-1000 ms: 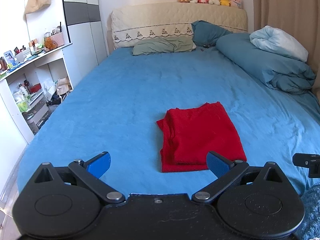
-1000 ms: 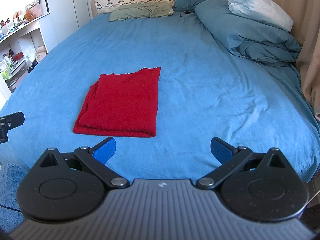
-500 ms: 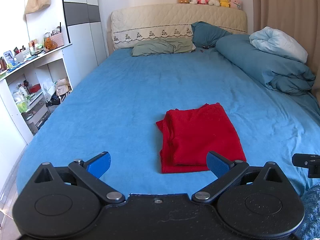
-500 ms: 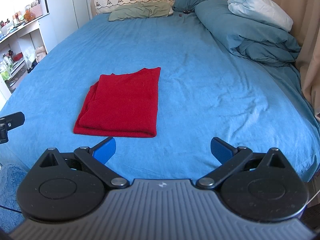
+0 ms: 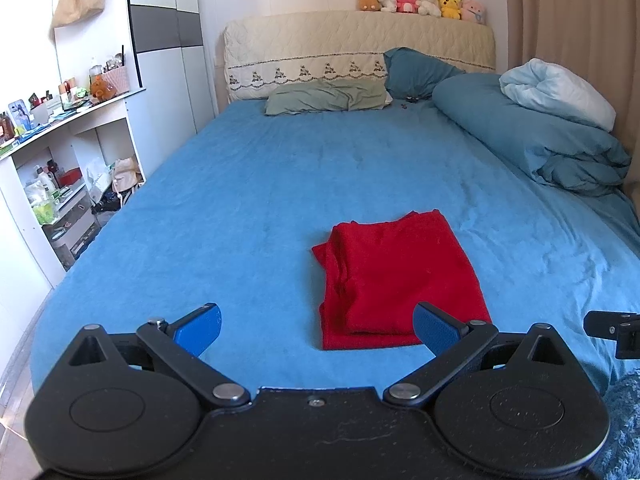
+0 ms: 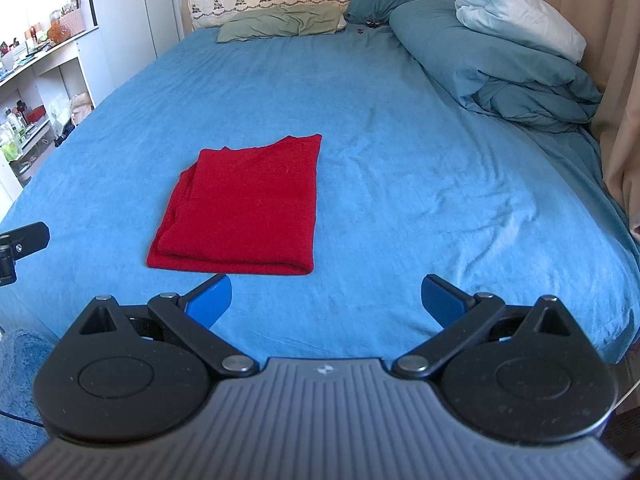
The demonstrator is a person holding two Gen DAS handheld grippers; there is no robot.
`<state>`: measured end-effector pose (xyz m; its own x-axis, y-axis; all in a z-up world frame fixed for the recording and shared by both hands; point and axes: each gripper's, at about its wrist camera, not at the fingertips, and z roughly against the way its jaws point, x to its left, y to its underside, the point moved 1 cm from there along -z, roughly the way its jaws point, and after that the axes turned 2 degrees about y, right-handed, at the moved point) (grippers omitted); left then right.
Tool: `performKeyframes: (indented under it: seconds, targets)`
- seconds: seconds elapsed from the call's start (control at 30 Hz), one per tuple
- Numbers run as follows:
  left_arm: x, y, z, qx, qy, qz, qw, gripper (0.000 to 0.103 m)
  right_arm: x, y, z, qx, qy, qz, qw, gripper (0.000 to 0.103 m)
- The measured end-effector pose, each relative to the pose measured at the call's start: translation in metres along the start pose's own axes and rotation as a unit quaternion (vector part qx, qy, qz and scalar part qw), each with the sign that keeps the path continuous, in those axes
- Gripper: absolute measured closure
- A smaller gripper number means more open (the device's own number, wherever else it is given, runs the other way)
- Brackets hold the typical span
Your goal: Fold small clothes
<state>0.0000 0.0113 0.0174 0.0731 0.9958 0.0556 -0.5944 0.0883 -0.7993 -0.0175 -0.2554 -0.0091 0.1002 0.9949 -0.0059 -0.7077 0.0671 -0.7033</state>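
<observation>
Near corner of red cloth [image 5: 396, 276] hidden behind a blue pad [image 5: 434, 327] of left gripper [image 5: 316, 326] in left view. Layers inside the fold not visible. Right gripper [image 5: 612, 330] cut off at right edge there, jaws unseen; left gripper cut off at left edge in right view. Shelf [image 5: 60, 184] clutter too small to identify. Tiny dark specks [image 6: 368, 26] by the pillows unidentifiable. Curtain [image 6: 608, 60] cut by frame edge. Rug [image 6: 20, 364] mostly hidden behind right gripper [image 6: 326, 298] body.
</observation>
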Motion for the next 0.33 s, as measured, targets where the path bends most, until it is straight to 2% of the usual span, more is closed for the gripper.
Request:
performKeyframes:
  seconds: [0.33]
  targets:
    - [-0.0005, 0.0017, -0.0013, -0.003, -0.004, -0.003, 1.0, 0.0, 0.0027, 0.001, -0.0008, 0.001, 0.001, -0.001, 1.0, 0.0]
